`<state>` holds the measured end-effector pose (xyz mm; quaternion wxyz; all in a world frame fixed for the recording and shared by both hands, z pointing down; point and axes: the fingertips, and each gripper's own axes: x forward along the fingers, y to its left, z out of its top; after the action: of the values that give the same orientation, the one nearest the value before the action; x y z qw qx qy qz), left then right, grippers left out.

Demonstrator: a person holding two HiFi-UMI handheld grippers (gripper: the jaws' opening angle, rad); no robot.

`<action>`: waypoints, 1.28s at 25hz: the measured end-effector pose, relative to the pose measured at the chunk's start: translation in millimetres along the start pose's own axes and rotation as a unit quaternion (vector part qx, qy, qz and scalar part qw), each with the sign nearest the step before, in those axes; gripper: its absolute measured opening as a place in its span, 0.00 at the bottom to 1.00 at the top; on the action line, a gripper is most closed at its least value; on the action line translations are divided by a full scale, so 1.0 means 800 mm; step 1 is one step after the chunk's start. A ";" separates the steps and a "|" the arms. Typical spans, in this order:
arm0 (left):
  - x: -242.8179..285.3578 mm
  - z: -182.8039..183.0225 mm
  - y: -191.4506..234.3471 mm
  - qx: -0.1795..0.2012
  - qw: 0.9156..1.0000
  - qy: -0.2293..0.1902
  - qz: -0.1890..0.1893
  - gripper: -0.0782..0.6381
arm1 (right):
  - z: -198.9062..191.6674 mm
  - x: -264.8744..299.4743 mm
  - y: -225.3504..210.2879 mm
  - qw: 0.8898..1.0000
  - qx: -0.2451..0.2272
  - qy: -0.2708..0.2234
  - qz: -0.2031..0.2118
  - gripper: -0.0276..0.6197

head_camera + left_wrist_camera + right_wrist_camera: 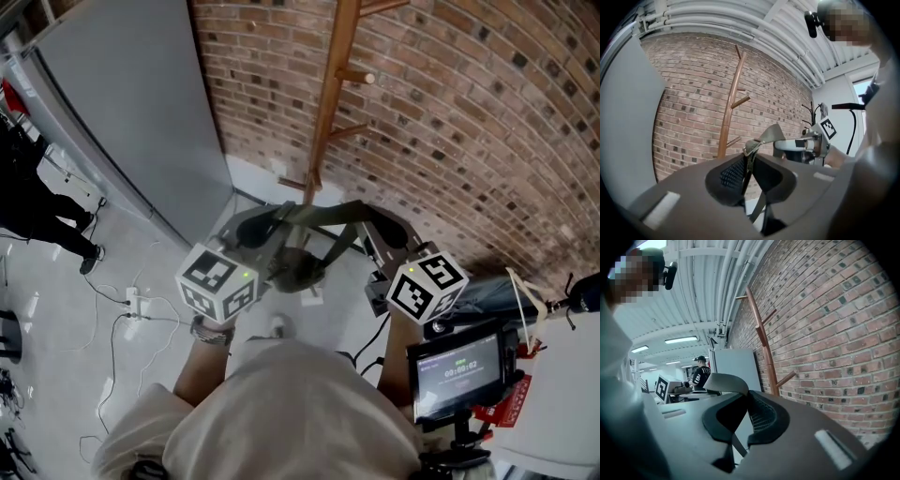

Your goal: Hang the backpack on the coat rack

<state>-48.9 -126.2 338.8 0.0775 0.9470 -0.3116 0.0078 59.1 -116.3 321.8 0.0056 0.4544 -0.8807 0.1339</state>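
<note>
An olive backpack (298,268) hangs below a strap (321,213) stretched between my two grippers. My left gripper (255,228) is shut on the strap's left end; in the left gripper view its jaws (749,161) pinch the webbing just under a metal buckle (751,147). At the other end my right gripper (386,227) is shut on the strap (725,380), which loops out of its jaws (746,401). The wooden coat rack (328,103) stands against the brick wall just beyond the strap, its pegs (356,77) sticking out above. The rack (731,105) also shows ahead of the left gripper and the rack (762,345) ahead of the right one.
A grey partition panel (131,103) stands left of the rack. A power strip with cables (133,302) lies on the floor at left, near a person's legs (42,220). A mounted screen (459,370) sits at the lower right. The brick wall (469,112) closes the far side.
</note>
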 end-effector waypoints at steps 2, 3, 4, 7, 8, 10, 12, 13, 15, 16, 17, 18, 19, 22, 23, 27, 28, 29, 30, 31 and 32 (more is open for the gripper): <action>0.003 0.002 0.016 -0.001 1.000 0.002 0.001 0.16 | 0.002 0.014 -0.002 1.000 -0.001 0.002 -0.002 0.06; 0.004 0.002 0.023 -0.002 1.000 0.003 0.003 0.16 | 0.002 0.020 -0.003 1.000 -0.001 0.005 -0.002 0.06; 0.004 0.001 0.029 -0.005 1.000 0.004 0.004 0.16 | 0.001 0.026 -0.003 1.000 -0.002 0.008 -0.001 0.06; 0.009 -0.004 0.043 -0.014 1.000 0.008 0.011 0.16 | -0.004 0.038 -0.007 1.000 -0.002 0.018 0.002 0.06; 0.011 -0.006 0.047 -0.016 1.000 0.010 0.014 0.16 | -0.006 0.041 -0.010 1.000 -0.001 0.022 0.004 0.06; 0.016 -0.012 0.050 -0.021 1.000 0.014 0.019 0.16 | -0.010 0.046 -0.017 1.000 0.002 0.029 0.008 0.06; 0.023 -0.017 0.053 -0.025 0.999 0.018 0.023 0.16 | -0.014 0.051 -0.026 0.999 0.010 0.034 0.012 0.06; 0.025 -0.019 0.054 -0.028 0.999 0.020 0.026 0.16 | -0.016 0.054 -0.031 0.999 0.013 0.038 0.014 0.06; 0.030 -0.025 0.056 -0.036 0.999 0.025 0.031 0.16 | -0.019 0.058 -0.037 0.999 0.019 0.044 0.018 0.06; 0.032 -0.027 0.057 -0.039 0.998 0.028 0.034 0.16 | -0.020 0.060 -0.040 0.998 0.020 0.047 0.021 0.06; 0.035 -0.029 0.059 -0.042 0.998 0.029 0.038 0.16 | -0.020 0.062 -0.043 0.998 0.021 0.050 0.024 0.06; 0.037 -0.031 0.061 -0.045 0.998 0.030 0.042 0.16 | -0.022 0.064 -0.046 0.998 0.022 0.054 0.027 0.06; 0.040 -0.034 0.063 -0.048 0.997 0.032 0.045 0.16 | -0.024 0.067 -0.049 0.998 0.024 0.057 0.029 0.06; 0.049 -0.041 0.065 -0.055 0.997 0.037 0.049 0.16 | -0.029 0.072 -0.059 0.997 0.039 0.063 0.036 0.06; 0.051 -0.044 0.067 -0.058 0.996 0.039 0.051 0.16 | -0.031 0.075 -0.062 0.996 0.044 0.065 0.039 0.06; 0.071 -0.054 0.087 -0.068 0.995 0.049 0.057 0.16 | -0.036 0.097 -0.082 0.994 0.058 0.075 0.046 0.06; 0.079 -0.057 0.094 -0.070 0.994 0.053 0.058 0.16 | -0.038 0.104 -0.090 0.994 0.062 0.078 0.046 0.06; 0.085 -0.060 0.099 -0.072 0.994 0.057 0.058 0.16 | -0.040 0.110 -0.097 0.994 0.065 0.082 0.045 0.06; 0.089 -0.063 0.104 -0.074 0.994 0.061 0.059 0.16 | -0.043 0.114 -0.102 0.993 0.068 0.085 0.045 0.06; 0.092 -0.066 0.106 -0.075 0.993 0.063 0.060 0.16 | -0.045 0.115 -0.104 0.993 0.070 0.087 0.044 0.06; 0.092 -0.068 0.107 -0.075 0.993 0.065 0.060 0.16 | -0.048 0.115 -0.105 0.993 0.071 0.089 0.044 0.06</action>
<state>-38.1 -229.4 409.5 0.1682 0.9154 -0.3622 0.0509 67.9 -227.1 390.0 0.0453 0.4011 -0.8839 0.2361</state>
